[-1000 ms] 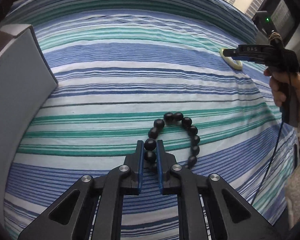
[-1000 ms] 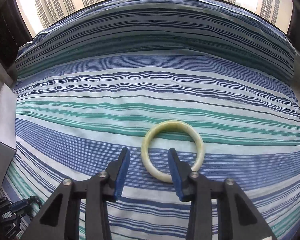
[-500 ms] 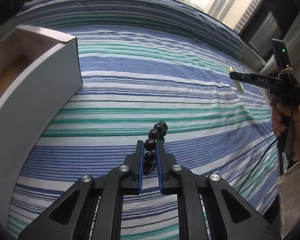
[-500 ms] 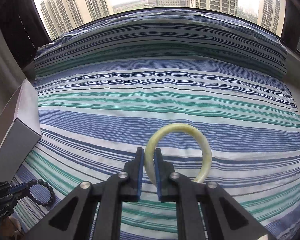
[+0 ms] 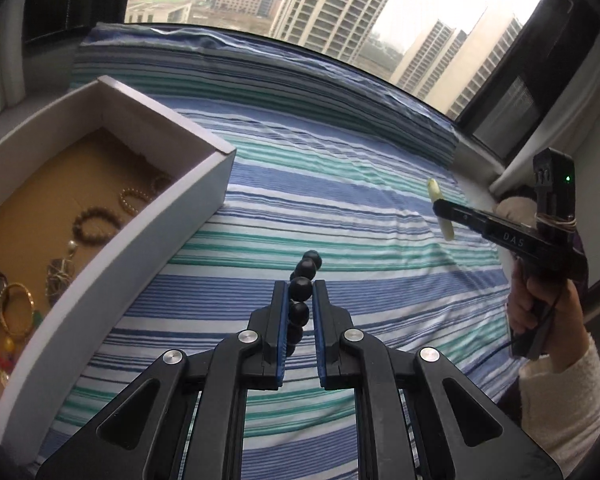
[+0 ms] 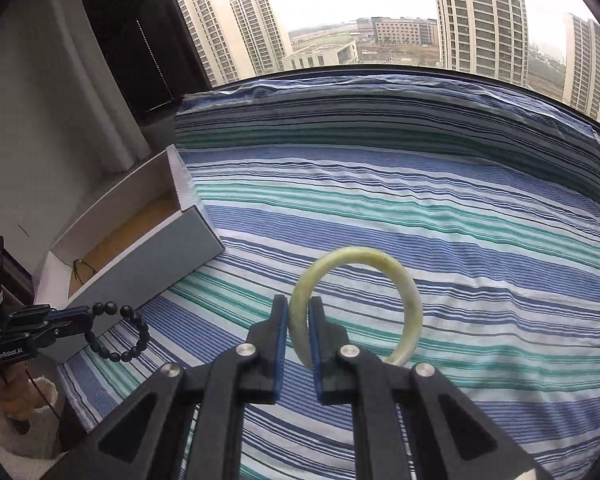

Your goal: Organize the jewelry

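Holding two things above the striped bed, we clamp our left hand-held gripper on floppy black beads and our right hand-held gripper on a hard, smooth, breakable bangle; pinch its rim.

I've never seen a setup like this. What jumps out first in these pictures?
Two hand-held grippers hang over a striped bedspread, each clamping jewelry. The left gripper pinches a black bead bracelet, and the right gripper grips a pale green bangle. At the left stands an open white box already holding bracelets.
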A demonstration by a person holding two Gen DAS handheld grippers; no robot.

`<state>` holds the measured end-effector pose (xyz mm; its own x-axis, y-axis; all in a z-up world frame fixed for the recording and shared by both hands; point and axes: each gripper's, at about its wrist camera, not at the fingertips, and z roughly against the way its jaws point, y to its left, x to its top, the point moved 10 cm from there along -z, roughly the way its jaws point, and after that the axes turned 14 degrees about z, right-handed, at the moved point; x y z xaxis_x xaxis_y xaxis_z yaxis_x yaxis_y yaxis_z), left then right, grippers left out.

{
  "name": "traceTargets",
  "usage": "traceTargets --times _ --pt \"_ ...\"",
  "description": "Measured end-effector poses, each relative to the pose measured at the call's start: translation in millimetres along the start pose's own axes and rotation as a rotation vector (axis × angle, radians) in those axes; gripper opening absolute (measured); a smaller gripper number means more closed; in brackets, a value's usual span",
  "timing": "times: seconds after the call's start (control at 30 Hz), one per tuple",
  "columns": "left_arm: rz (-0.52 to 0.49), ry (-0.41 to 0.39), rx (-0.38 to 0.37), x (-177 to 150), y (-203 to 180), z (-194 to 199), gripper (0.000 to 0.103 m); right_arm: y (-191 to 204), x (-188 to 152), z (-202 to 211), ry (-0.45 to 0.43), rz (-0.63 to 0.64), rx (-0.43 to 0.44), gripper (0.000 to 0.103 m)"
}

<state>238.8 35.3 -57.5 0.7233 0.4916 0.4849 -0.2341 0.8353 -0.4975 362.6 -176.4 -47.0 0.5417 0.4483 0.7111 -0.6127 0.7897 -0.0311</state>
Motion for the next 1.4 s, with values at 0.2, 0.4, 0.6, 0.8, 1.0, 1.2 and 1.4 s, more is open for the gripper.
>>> traceTargets --times 0.2,0.4,0.6,0.8,1.0,1.2,1.4 --pt "0.066 -0.097 0.022 40.7 48.1 67.9 0.009 81.7 58.9 4.1 -0.067 0.095 0.114 0.011" --pt "0.136 -0.180 0.129 72.2 125.1 96.0 0.009 167.3 115.5 -23.3 -0.106 0.194 0.217 0.011" --pt "0.223 -0.134 0.206 76.0 208.7 60.5 0.009 240.0 147.2 -87.3 -0.052 0.264 0.297 0.011" --pt "0.288 -0.059 0.318 64.4 273.5 17.4 0.009 298.9 128.0 -184.7 0.164 0.334 0.326 0.011" --pt "0.275 -0.068 0.451 59.0 300.5 11.7 0.012 328.1 89.4 -263.8 0.370 0.361 0.280 0.012" --pt "0.254 -0.194 0.576 59.9 308.7 44.9 0.077 331.3 101.5 -246.7 0.276 0.334 0.302 0.046" --pt "0.233 -0.354 0.723 58.2 288.8 86.4 0.102 288.3 116.0 -182.5 0.121 0.350 0.187 0.069"
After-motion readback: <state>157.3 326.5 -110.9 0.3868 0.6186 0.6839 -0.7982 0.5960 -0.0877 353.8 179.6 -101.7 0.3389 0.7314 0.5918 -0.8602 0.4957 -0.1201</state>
